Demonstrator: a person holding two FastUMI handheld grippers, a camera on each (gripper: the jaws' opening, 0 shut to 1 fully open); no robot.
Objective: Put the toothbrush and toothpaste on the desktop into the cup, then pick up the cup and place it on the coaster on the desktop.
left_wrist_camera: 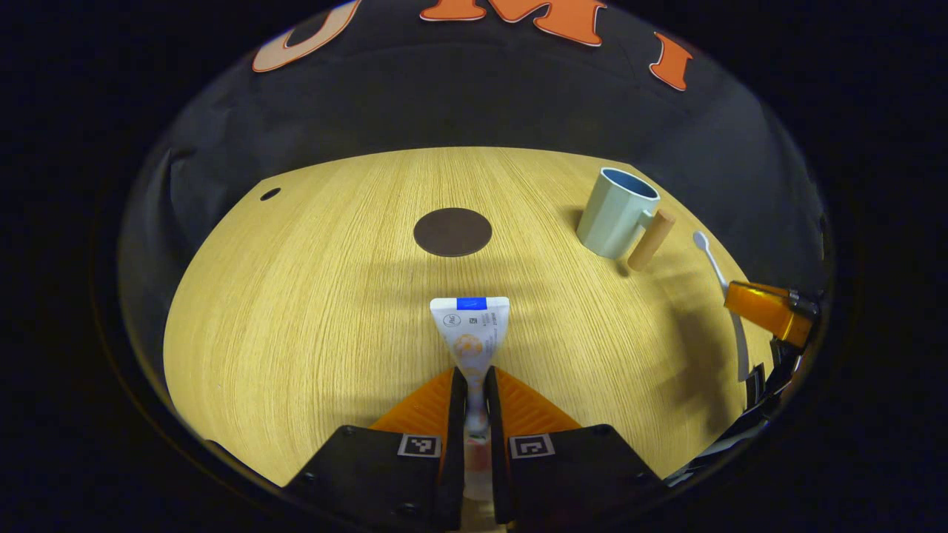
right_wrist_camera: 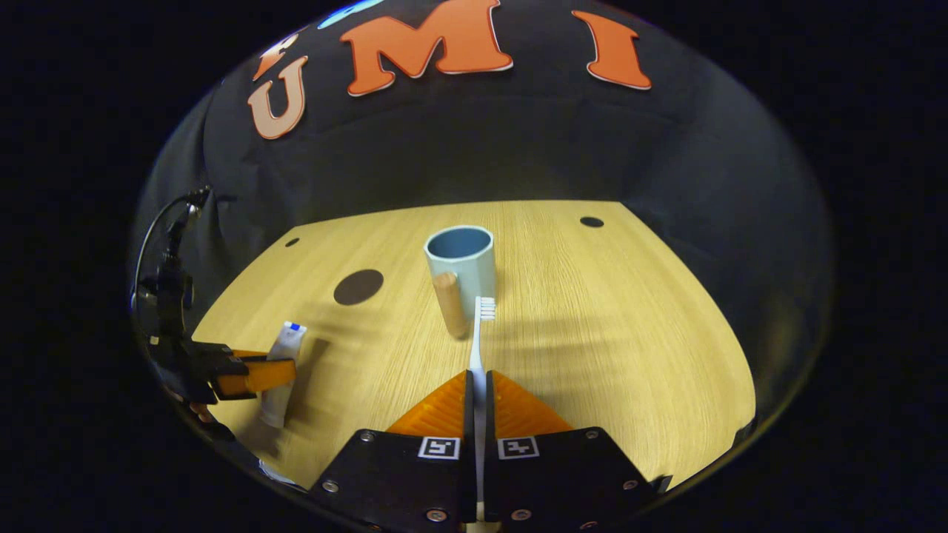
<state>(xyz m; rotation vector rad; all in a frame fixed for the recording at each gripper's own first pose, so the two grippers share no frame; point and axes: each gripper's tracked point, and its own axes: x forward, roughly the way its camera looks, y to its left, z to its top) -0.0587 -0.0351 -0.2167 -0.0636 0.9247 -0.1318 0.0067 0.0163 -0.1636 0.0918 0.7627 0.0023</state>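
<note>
Across the pale wooden worktop everything sits well spread out. Largest on it is the light blue cup, upright and empty as far as I can see, its cork-coloured handle turned toward the right tool. Off to one side, well apart from the cup, lies the dark round coaster, flat and bare.

Next down in size, the left tool is clenched on the toothpaste, both fingers pressing its lower body while the flat crimped end points forward. From the right gripper view the tube looks lifted off the wood, standing near upright in that tool.

Smallest is the toothbrush, pinched by its handle in the right tool, bristle head forward and close beside the cup's handle.

Both things look ready to go into the cup. To do that well, I'd judge each should be raised above the rim, tipped toward vertical and centred over the opening before release, so it drops inside rather than knocking the wall. One tool at a time would keep them from crowding, and the brush, being nearest, seems the natural first.
</note>
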